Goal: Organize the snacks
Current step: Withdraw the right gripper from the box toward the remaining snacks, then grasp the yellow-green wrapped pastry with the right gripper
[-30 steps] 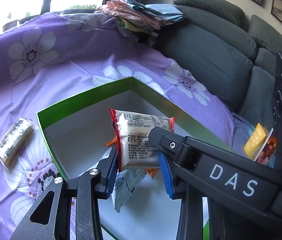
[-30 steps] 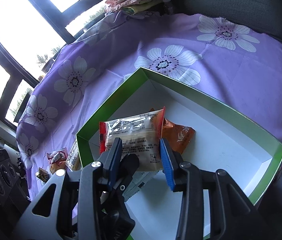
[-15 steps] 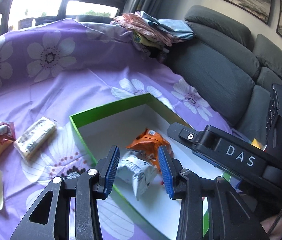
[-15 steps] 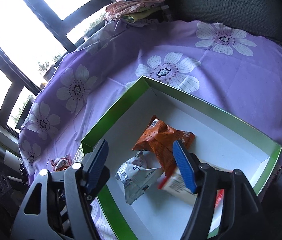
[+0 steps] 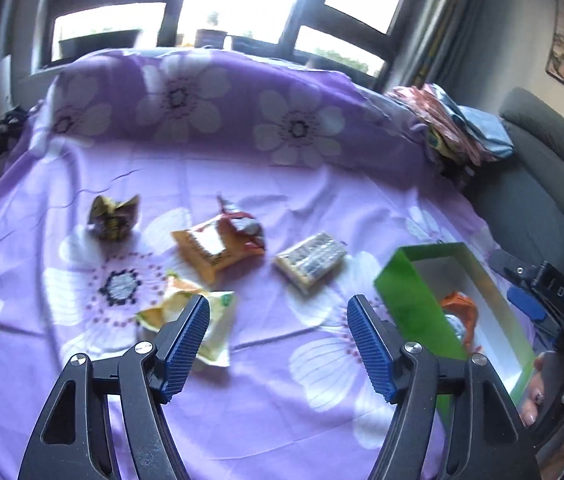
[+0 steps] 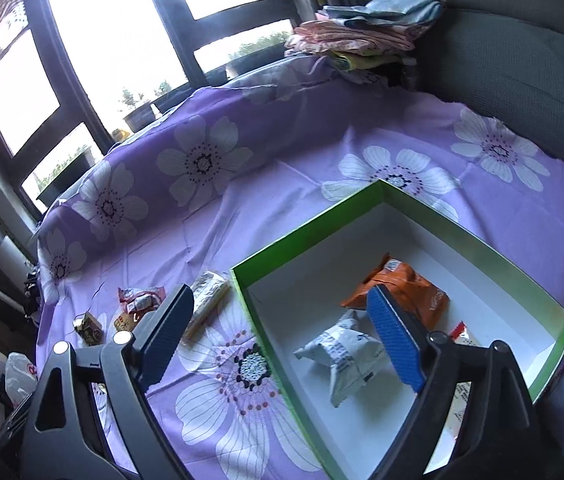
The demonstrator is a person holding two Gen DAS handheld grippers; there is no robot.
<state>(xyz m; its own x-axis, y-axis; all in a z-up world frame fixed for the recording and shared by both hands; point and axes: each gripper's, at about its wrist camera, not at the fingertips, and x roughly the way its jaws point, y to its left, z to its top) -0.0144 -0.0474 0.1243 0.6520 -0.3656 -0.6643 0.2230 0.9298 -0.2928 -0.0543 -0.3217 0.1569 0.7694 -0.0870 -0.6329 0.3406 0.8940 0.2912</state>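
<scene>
Both grippers are held with fingers spread and empty: the left gripper (image 5: 278, 346) above loose snacks (image 5: 218, 250) on the purple sheet (image 5: 321, 196), the right gripper (image 6: 282, 334) over the green box (image 6: 477, 236). Thin, crinkled wrappers may slip if pinched at an edge.

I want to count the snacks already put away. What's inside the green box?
Inside the box: an orange packet, a white packet, and a red-edged packet mostly hidden behind the right gripper. Anything else under the gripper can't be seen.
</scene>
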